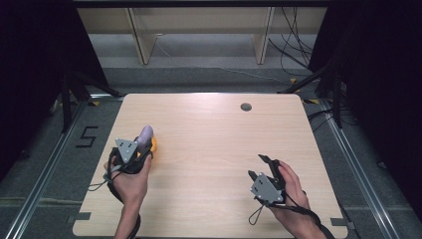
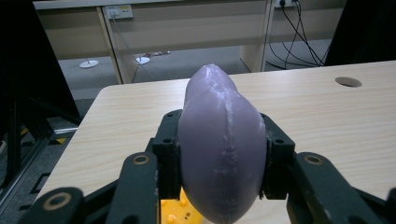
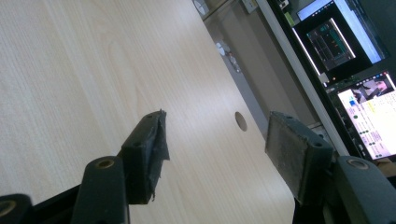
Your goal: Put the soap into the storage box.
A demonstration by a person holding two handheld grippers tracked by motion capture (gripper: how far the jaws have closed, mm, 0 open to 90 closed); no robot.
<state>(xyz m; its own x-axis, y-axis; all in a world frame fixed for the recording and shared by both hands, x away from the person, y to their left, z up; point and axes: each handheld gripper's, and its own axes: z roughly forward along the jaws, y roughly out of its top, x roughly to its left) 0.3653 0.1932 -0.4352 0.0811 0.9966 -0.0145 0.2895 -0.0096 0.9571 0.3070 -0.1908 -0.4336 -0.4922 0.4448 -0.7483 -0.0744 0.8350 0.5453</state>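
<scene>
**Purple object clamped at the table's left side**

The wooden table lies mostly bare, with wide free surface between the two hands and toward the far edge, where a round cable hole sits. The left gripper works near the left edge, its jaws clamped on a smooth, pale purple rounded object with a faint seam down its middle, tapering upward. A yellow piece shows just beneath it. The right gripper rests toward the near right corner, well apart, jaws standing open with nothing between them.
</scene>
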